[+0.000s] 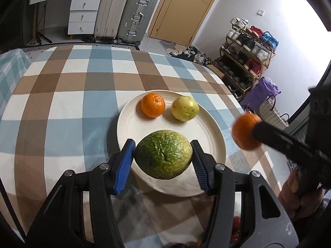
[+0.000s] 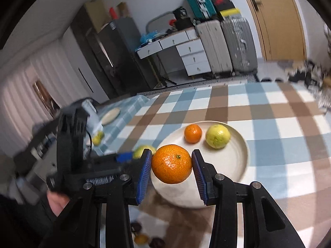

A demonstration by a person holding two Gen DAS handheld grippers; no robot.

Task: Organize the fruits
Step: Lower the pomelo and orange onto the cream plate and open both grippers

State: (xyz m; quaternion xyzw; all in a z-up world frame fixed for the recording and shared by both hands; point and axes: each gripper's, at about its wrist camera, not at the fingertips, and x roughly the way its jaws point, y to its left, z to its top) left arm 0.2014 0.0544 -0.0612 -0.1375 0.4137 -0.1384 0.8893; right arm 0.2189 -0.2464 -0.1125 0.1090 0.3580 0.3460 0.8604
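My left gripper (image 1: 163, 155) is shut on a wrinkled green fruit (image 1: 163, 154) and holds it over the near part of a cream plate (image 1: 209, 128). A small orange (image 1: 153, 105) and a yellow-green guava (image 1: 185, 108) lie on the plate's far side. My right gripper (image 2: 171, 165) is shut on a second orange (image 2: 171, 163) above the plate's near-left rim (image 2: 244, 150). In the left wrist view this orange (image 1: 244, 131) hangs, blurred, just right of the plate. The plate's orange (image 2: 192, 133) and guava (image 2: 217, 136) show beyond it.
The plate sits on a checked tablecloth (image 1: 72, 103). Dark and orange fruits (image 2: 142, 237) lie low by the table's near edge. Another plate (image 2: 110, 115) and small yellow fruits (image 2: 96, 139) sit on a side surface at left. Suitcases, drawers and a shoe rack stand beyond.
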